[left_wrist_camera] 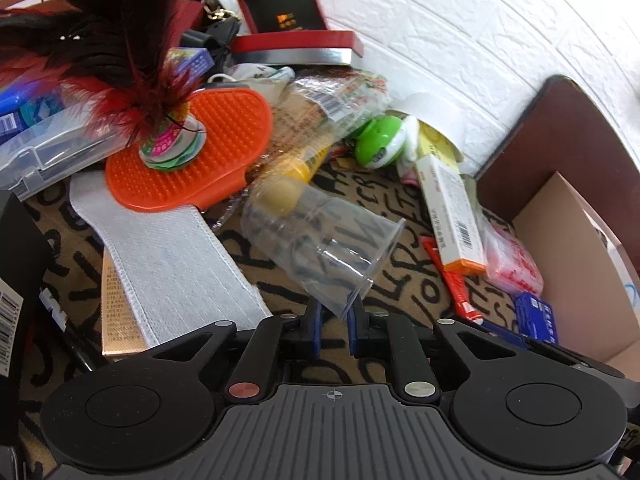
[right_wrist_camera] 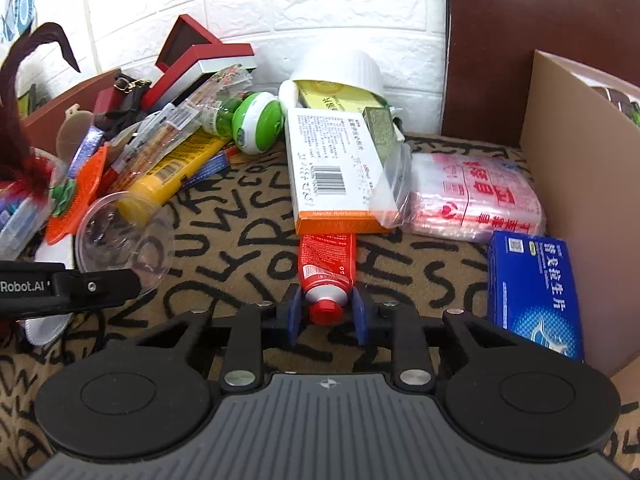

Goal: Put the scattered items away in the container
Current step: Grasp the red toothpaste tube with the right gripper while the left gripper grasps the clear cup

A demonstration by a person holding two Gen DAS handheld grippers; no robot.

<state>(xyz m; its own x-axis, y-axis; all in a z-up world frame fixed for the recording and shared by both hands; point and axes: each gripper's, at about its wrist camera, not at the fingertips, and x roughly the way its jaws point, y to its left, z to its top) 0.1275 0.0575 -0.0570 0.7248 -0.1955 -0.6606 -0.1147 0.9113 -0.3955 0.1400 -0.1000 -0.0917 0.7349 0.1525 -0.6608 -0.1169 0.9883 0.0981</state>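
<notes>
My left gripper [left_wrist_camera: 335,320] is shut on the rim of a clear plastic cup [left_wrist_camera: 320,240], which lies on its side over the lettered mat; the cup also shows in the right wrist view [right_wrist_camera: 120,236]. My right gripper [right_wrist_camera: 326,314] has its jaws around the cap end of a red tube [right_wrist_camera: 326,268] that lies on the mat, its far end under a white and orange box [right_wrist_camera: 332,168]. The cardboard container [left_wrist_camera: 580,264] stands at the right, its wall also showing in the right wrist view [right_wrist_camera: 576,160].
A cluttered pile lies at the back: an orange brush [left_wrist_camera: 192,148] with a feather shuttlecock [left_wrist_camera: 132,60], a green yo-yo [left_wrist_camera: 380,142], a yellow bottle [right_wrist_camera: 168,184], red gift boxes [left_wrist_camera: 296,24], a clear case [left_wrist_camera: 48,152]. A blue box [right_wrist_camera: 536,296] and a red-print bag [right_wrist_camera: 472,196] lie beside the container.
</notes>
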